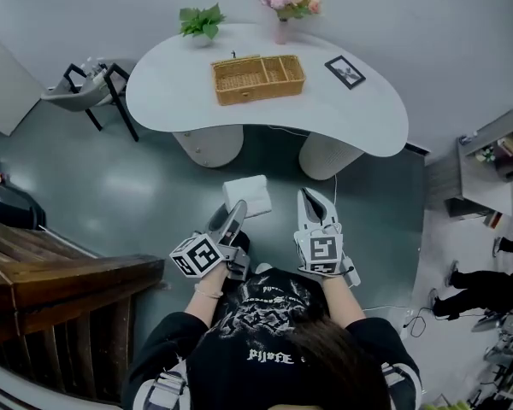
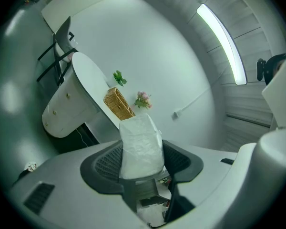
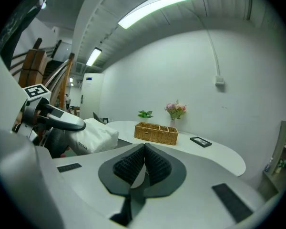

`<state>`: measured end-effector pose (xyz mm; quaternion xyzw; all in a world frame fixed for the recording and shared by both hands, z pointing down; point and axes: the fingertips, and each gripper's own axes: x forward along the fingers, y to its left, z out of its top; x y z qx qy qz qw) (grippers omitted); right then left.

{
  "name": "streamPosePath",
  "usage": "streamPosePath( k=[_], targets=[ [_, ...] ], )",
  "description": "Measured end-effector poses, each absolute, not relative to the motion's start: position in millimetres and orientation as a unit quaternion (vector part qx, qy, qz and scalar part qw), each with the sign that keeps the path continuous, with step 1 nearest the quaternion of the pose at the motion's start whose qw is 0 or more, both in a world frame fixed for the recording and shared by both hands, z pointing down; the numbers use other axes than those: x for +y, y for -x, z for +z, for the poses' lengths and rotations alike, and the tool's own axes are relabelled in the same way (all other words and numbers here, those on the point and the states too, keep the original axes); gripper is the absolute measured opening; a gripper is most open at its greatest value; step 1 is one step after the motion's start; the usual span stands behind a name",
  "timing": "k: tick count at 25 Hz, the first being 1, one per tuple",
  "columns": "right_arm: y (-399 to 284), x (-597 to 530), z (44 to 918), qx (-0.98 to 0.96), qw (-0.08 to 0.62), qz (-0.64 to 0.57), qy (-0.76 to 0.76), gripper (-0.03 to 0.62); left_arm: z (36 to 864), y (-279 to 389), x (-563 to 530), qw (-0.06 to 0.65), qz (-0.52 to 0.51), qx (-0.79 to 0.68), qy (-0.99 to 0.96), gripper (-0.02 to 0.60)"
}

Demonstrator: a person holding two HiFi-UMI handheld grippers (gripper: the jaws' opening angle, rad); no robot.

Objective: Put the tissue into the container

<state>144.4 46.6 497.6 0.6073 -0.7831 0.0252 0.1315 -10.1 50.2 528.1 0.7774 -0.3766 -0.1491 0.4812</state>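
A white pack of tissue [image 1: 247, 196] is held off the floor, in front of the person's body. My left gripper [image 1: 232, 214] is shut on it; in the left gripper view the tissue pack [image 2: 140, 147] stands pinched between both dark pads. My right gripper [image 1: 315, 205] hangs beside it, shut with nothing between its jaws [image 3: 144, 168]. The right gripper view shows the tissue pack [image 3: 96, 135] at the left. The woven basket container [image 1: 257, 78] with several compartments sits on the white table [image 1: 359, 109] ahead, well beyond both grippers.
On the table stand a green plant [image 1: 201, 20], a vase of pink flowers [image 1: 289, 2] and a small picture frame [image 1: 344, 71]. A chair [image 1: 90, 88] is at the table's left end. A wooden stair rail [image 1: 60, 272] runs at my left, shelves [image 1: 496, 165] at the right.
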Motion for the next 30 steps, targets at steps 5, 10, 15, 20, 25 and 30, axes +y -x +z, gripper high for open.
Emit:
streamPosePath(
  k=[5, 10, 15, 20, 25, 30],
  targets=[
    [-133.9, -4.3, 494.4, -0.781, 0.132, 0.025, -0.610, 0.023, 520.5, 25.6, -11.6, 0.477, -0.157, -0.370, -0.781, 0.261],
    [-123.1, -49.7, 491.2, -0.772, 0.131, 0.027, -0.621, 0.023, 513.8, 37.8, -67.6, 0.473, -0.155, -0.365, -0.786, 0.261],
    [-118.7, -88.1, 486.4, -0.755, 0.122, 0.032, -0.644, 0.023, 514.7, 42.0, -116.2, 0.483, -0.145, -0.351, -0.789, 0.261],
    [-107.9, -123.9, 483.4, -0.748, 0.114, 0.032, -0.654, 0.023, 513.7, 45.8, -155.2, 0.486, -0.137, -0.327, -0.799, 0.259],
    [-86.9, -150.9, 483.7, -0.745, 0.109, 0.030, -0.657, 0.023, 515.4, 59.2, -180.8, 0.493, -0.140, -0.309, -0.801, 0.261],
    [-66.1, -173.1, 485.6, -0.766, 0.087, 0.053, -0.634, 0.025, 521.2, 70.2, -206.6, 0.498, -0.136, -0.310, -0.798, 0.261]
  ],
)
